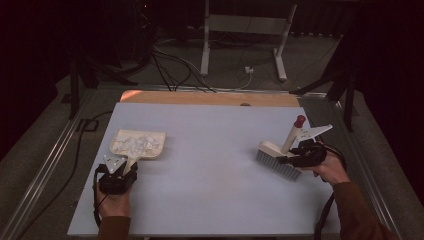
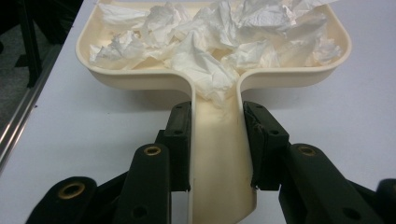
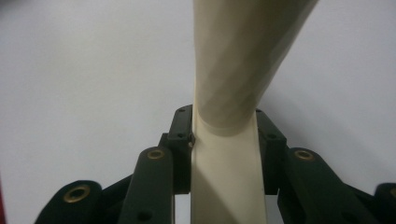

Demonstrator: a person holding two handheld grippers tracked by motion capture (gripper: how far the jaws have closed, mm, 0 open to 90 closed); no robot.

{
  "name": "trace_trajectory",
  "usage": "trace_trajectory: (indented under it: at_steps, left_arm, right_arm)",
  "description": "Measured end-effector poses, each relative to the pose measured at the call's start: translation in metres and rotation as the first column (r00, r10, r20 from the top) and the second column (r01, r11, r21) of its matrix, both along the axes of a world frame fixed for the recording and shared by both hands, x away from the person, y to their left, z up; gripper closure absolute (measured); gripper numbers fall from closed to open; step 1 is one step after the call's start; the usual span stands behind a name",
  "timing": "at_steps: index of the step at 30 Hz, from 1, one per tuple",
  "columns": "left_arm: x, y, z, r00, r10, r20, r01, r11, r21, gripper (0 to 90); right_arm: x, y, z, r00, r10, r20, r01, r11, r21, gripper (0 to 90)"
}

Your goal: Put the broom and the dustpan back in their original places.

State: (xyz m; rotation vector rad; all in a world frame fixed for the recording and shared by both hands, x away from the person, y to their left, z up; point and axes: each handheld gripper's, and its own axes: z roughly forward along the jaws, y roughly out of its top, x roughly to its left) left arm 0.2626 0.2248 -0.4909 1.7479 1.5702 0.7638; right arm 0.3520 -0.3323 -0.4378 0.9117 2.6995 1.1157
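1. A pale grey counter (image 1: 215, 200) is seen under dim light, with a wooden strip (image 1: 210, 98) along its far edge.
2. A grey carpeted floor (image 1: 40, 150) is crossed by black cables (image 1: 165, 70).
3. A white metal frame (image 1: 240, 30) is set against darkness behind.

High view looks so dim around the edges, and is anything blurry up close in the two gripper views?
High view: the table is lit, the floor behind sinks into dark. Left gripper view: the dustpan and crumpled tissues are fairly sharp and evenly lit. Right gripper view: the brush handle is soft, out of focus, with faint diagonal banding.
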Motion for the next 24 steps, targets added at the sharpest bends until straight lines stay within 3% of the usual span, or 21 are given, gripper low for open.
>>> trace_trajectory:
  at_steps: [12,19,24]
  left_arm:
    - [0.0003,-0.0011,-0.0007,1.0000,-0.003,-0.005,0.003,1.0000,0.001,66.4]
    - [0.0004,-0.0010,-0.0010,1.0000,-0.002,-0.006,0.002,1.0000,0.000,66.4]
    - [0.0004,-0.0009,-0.0009,1.0000,-0.003,-0.006,0.003,1.0000,0.001,66.4]
  right_arm:
    - [-0.0044,0.0001,-0.0037,0.9957,0.088,-0.031,-0.088,0.996,-0.002,67.2]
    - [-0.0077,0.0057,-0.0056,0.9864,0.158,-0.046,-0.158,0.987,0.001,67.3]
    - [-0.0085,0.0067,-0.0071,0.9826,0.179,-0.050,-0.179,0.984,-0.005,67.2]
